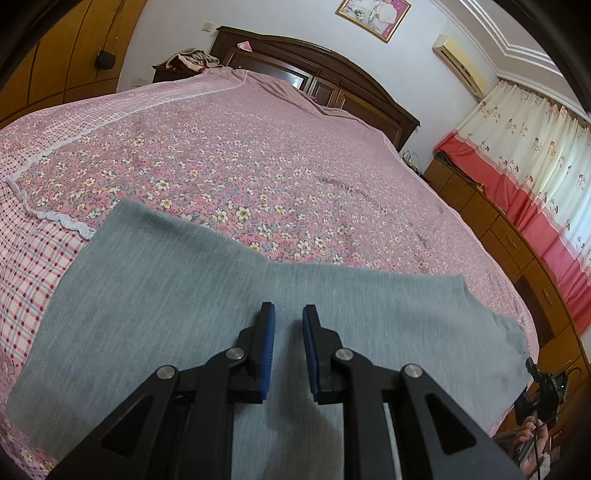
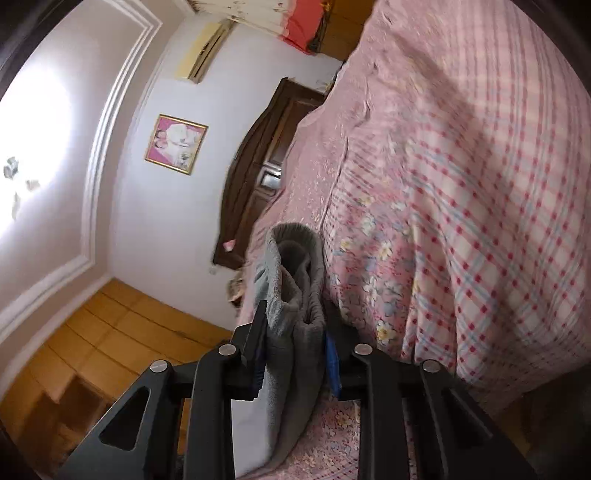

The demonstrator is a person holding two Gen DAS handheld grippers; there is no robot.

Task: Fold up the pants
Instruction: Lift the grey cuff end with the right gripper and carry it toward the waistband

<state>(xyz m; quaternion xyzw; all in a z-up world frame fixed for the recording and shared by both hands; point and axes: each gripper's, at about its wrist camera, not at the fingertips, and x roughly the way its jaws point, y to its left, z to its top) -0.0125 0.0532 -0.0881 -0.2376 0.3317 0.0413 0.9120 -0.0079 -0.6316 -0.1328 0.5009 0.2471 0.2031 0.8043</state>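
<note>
One pair of grey pants (image 1: 177, 295) lies spread flat on the near part of one bed (image 1: 258, 155), over the pink floral bedspread. Left hand-held gripper (image 1: 288, 314): two fingers apart, blue pads facing each other, nothing between them, positioned above the flat grey fabric; can't tell if touching. Right hand-held gripper (image 2: 295, 325): two fingers clamped on a bunched fold of the pants (image 2: 291, 280), elastic waistband end sticking up past the fingertips, fabric lifted off the bedspread (image 2: 461, 184). Right view is rolled sideways and blurred. One dark wooden headboard (image 1: 332, 70) at the far end of the bed. One framed picture (image 1: 373, 14) on the wall, one air conditioner (image 1: 458, 62) to its right. One curtain (image 1: 528, 147), cream with a red band. One clothes pile (image 1: 192, 59) left of the headboard. One small black bag (image 1: 105, 59) hangs on the wooden wardrobe.
</note>
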